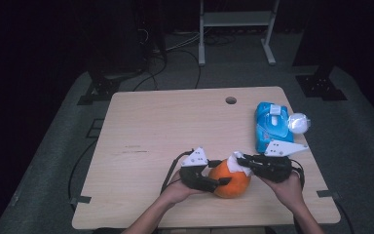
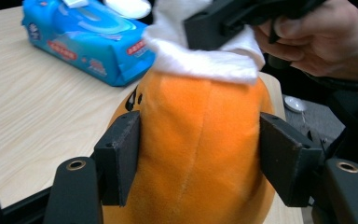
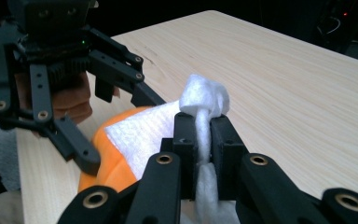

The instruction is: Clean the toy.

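An orange plush toy (image 1: 231, 184) sits near the table's front edge. In the left gripper view my left gripper (image 2: 198, 158) is shut on the plush toy (image 2: 200, 140), one pad pressed into each side. A white wipe (image 1: 234, 162) lies over the top of the toy. My right gripper (image 1: 241, 165) is shut on a bunched fold of the wipe (image 3: 204, 100), seen close in the right gripper view between my right gripper's (image 3: 204, 130) jaws. The same wipe (image 2: 205, 60) drapes over the toy's upper end in the left gripper view. One of the left gripper's fingers (image 3: 74, 144) lies along the orange plush (image 3: 107, 163).
A blue pack of wet wipes (image 1: 271, 126) lies at the right of the table, with a white round object (image 1: 299, 123) beside it at the edge. A cable hole (image 1: 231, 100) sits near the back. Bare wood (image 1: 151, 131) spreads to the left.
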A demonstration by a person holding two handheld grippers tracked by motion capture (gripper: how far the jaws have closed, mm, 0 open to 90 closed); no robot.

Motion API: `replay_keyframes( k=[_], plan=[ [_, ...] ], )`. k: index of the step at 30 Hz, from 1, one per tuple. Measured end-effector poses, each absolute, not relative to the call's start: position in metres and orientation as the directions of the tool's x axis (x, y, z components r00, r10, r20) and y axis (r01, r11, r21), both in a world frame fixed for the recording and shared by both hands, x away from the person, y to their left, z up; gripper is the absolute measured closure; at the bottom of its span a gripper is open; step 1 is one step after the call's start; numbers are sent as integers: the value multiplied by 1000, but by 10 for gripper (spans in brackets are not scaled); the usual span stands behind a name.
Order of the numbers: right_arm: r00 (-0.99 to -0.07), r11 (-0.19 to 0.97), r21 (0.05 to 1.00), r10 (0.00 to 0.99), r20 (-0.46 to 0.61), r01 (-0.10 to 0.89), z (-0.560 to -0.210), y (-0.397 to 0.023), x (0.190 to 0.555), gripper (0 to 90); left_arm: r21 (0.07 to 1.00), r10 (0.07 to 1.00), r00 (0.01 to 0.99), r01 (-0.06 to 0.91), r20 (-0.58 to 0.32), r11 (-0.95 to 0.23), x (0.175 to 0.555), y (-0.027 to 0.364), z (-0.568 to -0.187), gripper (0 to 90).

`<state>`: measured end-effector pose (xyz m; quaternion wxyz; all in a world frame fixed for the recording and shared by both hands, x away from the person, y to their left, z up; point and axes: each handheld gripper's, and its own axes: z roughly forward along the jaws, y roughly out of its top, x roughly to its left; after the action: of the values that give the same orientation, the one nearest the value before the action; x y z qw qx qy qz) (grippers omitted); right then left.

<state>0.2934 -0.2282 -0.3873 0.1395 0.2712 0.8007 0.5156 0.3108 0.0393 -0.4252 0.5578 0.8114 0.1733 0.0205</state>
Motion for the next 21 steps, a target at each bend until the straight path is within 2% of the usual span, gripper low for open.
replay_keyframes(
  k=[13, 21],
  plan=[
    [-816, 341, 903, 577, 20, 263, -386, -223, 288, 814, 899, 367, 897, 354, -248, -258, 320, 48, -427, 323],
    [-846, 350, 906, 533, 15, 237, -383, -214, 283, 813, 890, 403, 871, 395, -282, -230, 323, 52, -428, 322]
  ],
)
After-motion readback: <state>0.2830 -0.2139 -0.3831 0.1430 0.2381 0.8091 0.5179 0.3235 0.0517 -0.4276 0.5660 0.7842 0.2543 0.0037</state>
